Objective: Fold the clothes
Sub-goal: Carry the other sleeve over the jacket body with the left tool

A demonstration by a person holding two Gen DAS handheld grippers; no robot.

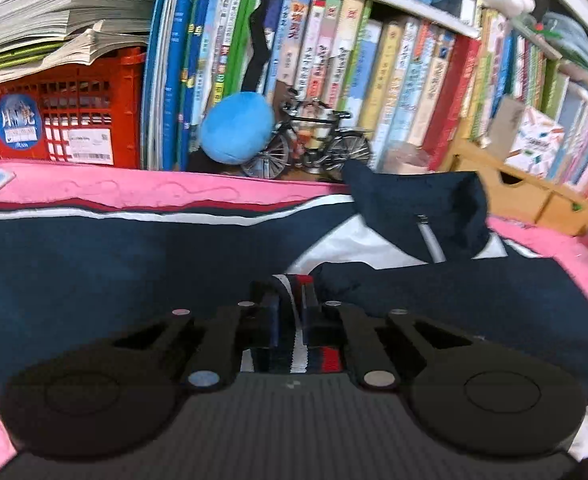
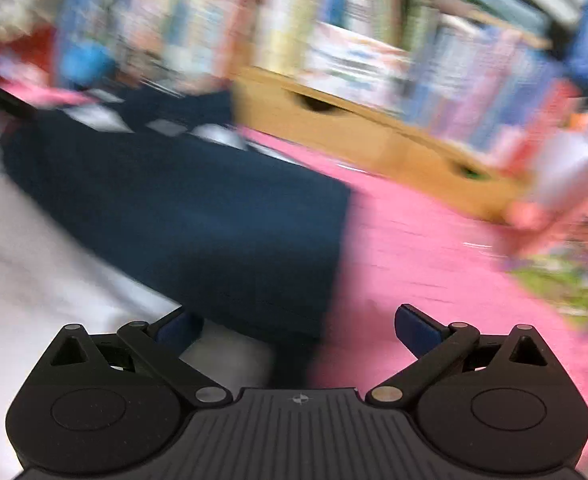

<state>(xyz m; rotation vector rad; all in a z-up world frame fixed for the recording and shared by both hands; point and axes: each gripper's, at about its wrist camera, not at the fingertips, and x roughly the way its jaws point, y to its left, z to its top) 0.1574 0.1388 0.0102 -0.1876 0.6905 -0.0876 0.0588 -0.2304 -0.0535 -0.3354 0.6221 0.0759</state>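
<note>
Left wrist: left gripper (image 1: 289, 312) clamped on striped cuff (image 1: 294, 344) of navy jacket (image 1: 113, 264); right gripper (image 2: 294, 326) spread wide, empty.

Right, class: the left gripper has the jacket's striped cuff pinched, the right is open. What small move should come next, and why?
Probably carry the striped cuff forward across the navy jacket and lay it there. The left gripper is shut on the cuff, the jacket lies flat on the pink blanket, and the right gripper is open, holding nothing.

Ahead of you stand shelved books (image 1: 394, 80), a red crate (image 1: 73, 108), a toy bicycle (image 1: 310, 144) and a blue ball (image 1: 235, 126).
</note>
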